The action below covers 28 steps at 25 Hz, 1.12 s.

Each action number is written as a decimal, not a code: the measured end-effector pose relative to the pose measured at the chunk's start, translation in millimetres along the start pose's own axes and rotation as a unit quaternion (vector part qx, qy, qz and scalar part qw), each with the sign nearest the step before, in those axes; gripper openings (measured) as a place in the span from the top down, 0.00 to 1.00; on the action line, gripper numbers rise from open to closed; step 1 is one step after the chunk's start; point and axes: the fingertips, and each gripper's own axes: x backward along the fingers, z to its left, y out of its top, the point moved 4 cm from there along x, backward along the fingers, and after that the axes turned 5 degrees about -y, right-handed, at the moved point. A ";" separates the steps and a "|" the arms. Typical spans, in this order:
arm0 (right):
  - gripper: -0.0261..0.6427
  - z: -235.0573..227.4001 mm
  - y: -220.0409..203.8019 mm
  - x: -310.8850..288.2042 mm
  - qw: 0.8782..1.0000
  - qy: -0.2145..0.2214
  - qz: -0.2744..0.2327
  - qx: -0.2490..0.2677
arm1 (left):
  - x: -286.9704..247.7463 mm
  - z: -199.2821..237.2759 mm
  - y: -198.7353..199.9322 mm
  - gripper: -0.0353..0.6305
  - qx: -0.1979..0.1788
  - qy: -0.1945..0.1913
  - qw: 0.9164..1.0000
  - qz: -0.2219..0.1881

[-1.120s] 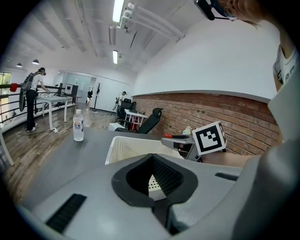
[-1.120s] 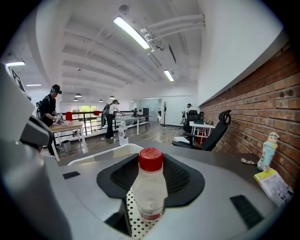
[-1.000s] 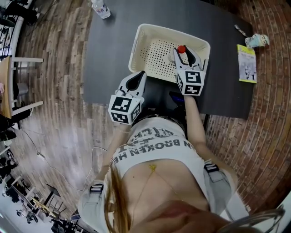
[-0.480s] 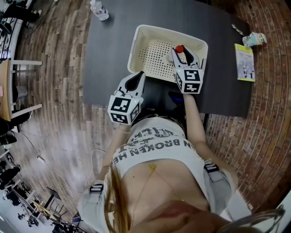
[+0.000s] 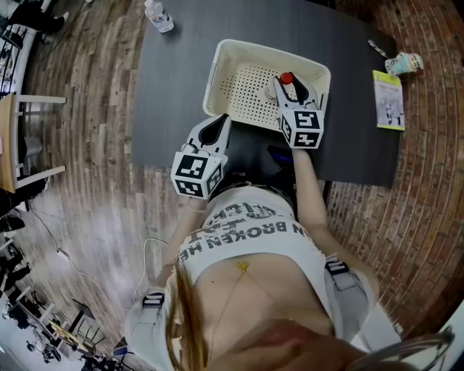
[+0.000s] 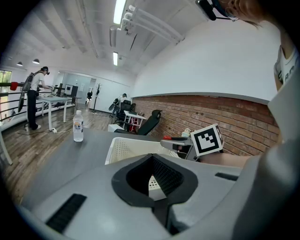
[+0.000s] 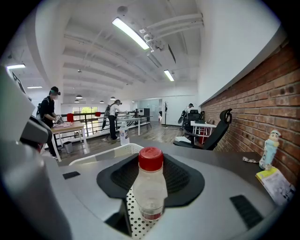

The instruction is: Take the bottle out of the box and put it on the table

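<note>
One red-capped bottle (image 7: 150, 187) stands upright inside the box (image 5: 239, 54), toward its right side. Your right gripper (image 5: 290, 88) is clamped on it, a jaw against each flank. It sits just where it did a second ago, and neither gripper has shifted either. Your left gripper (image 5: 216, 124) hangs just outside the box's near wall, jaws closed together on nothing. Beyond the box's far left corner, a second water bottle (image 5: 160, 14) stands on the table (image 5: 174, 87).
</note>
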 end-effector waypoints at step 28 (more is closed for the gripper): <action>0.73 7.4 38.4 15.4 0.999 0.042 -0.022 0.008 | 10.9 -4.5 -3.7 0.94 0.005 -0.016 1.000 -0.012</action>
